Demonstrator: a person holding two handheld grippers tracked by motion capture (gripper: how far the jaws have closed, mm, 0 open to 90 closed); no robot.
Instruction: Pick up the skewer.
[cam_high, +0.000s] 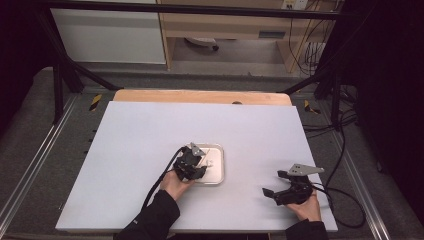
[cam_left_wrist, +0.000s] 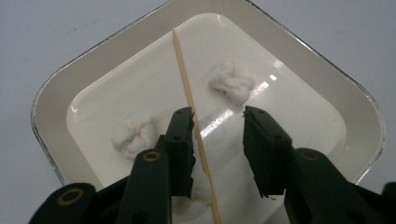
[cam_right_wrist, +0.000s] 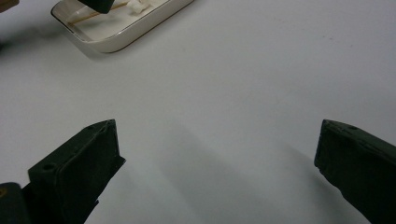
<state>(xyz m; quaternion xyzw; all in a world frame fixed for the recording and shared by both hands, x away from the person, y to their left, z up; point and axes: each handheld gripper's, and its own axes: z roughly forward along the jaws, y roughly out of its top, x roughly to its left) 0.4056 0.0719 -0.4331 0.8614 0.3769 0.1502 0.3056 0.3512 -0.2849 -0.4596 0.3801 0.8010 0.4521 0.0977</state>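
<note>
With the left gripper (cam_left_wrist: 217, 122) open astride the stick (cam_left_wrist: 194, 119), centre it before squeezing; it perhaps already touches one jaw.

Even overhead light whitens the table (cam_high: 150, 150) while the room's left and right edges sink into black, glare streaks shine on the glossy tray (cam_left_wrist: 299, 51), and the close black jaws blur, casting soft shadows.
</note>
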